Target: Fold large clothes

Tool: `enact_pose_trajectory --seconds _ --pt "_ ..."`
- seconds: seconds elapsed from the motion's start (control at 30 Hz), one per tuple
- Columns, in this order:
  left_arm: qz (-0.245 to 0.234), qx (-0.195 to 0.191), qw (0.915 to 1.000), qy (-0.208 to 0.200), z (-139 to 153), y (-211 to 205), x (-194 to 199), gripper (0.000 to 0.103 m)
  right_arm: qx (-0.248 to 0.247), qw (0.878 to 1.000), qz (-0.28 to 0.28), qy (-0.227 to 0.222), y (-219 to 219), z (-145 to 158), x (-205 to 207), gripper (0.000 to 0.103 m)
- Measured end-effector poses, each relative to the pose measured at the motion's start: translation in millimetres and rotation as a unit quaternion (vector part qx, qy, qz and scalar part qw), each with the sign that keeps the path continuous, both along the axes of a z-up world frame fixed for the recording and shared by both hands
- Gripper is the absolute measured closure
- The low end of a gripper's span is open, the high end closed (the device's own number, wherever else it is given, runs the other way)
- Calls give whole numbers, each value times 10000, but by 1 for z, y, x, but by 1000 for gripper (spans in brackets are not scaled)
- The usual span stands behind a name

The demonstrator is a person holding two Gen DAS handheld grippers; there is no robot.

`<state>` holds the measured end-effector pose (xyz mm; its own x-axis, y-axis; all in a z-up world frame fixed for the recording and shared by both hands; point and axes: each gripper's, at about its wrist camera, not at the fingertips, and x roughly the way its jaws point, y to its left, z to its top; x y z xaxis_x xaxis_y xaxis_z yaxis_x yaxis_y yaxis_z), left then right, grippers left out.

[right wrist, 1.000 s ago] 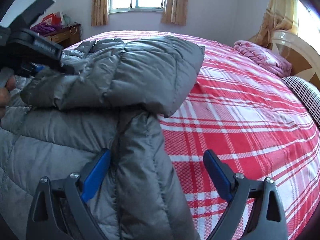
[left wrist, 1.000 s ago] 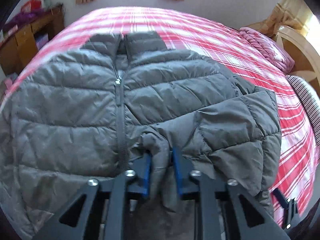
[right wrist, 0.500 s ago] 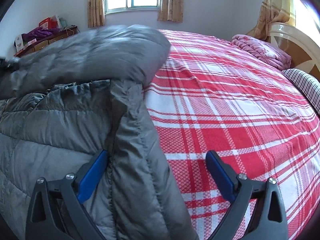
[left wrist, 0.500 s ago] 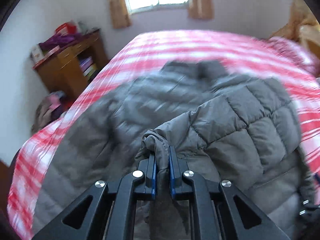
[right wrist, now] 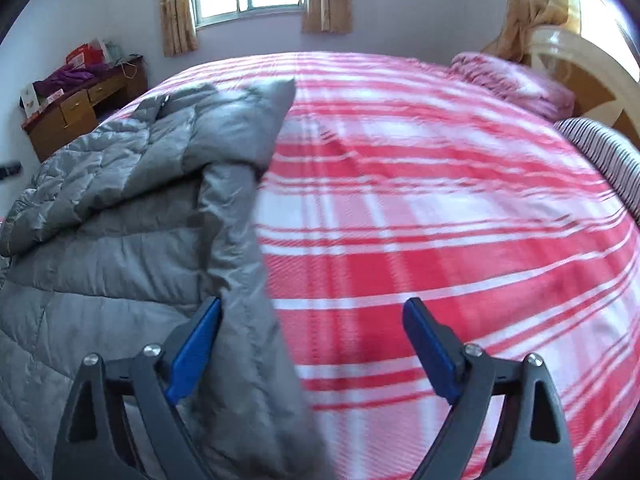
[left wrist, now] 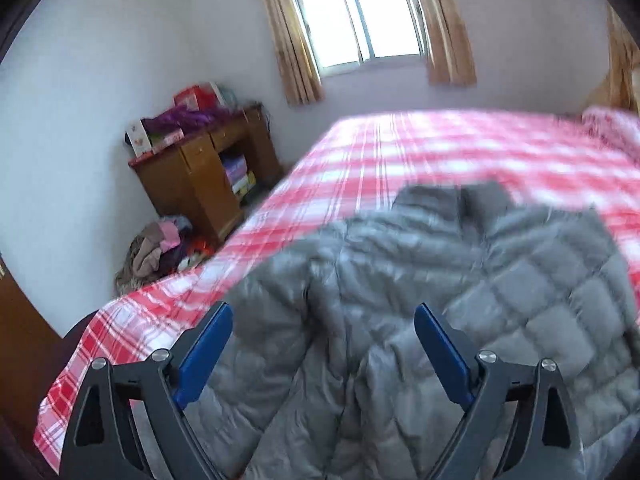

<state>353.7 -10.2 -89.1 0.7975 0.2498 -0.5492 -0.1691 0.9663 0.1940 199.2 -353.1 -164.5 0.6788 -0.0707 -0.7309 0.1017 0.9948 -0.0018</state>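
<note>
The grey jacket (left wrist: 420, 320) is spread on the near left part of the bed (right wrist: 440, 200), its right edge folded inward. Both the left gripper (left wrist: 322, 354) and right gripper (right wrist: 312, 346) are held released above it. Bare sheet extends far and right.

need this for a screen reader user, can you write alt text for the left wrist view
A grey quilted puffer jacket lies spread on a bed with a red and white plaid cover, seen past the open left tool, whose blue-padded fingers grip nothing. Behind stand a cluttered brown wooden desk and a bright window with tan curtains; the picture is motion-blurred.
</note>
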Motion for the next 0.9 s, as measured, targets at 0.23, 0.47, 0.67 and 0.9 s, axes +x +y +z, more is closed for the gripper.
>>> enact_pose_trajectory --seconds 0.23,0.47,0.67,0.9 --pt "-149 -309 9983 469 -26 -34 28 10 -283 9992 123 -259 22 60 36 15" --pt "-30 -206 9976 667 -67 -51 57 10 -44 9936 608 -946 68 73 112 15" --pt "120 -141 9947 1010 -99 -43 83 10 -280 9927 843 -813 96 17 163 15" --pt "-11 -361 9917 1232 -124 -40 93 3 218 9987 459 -78 69 -20 181 11"
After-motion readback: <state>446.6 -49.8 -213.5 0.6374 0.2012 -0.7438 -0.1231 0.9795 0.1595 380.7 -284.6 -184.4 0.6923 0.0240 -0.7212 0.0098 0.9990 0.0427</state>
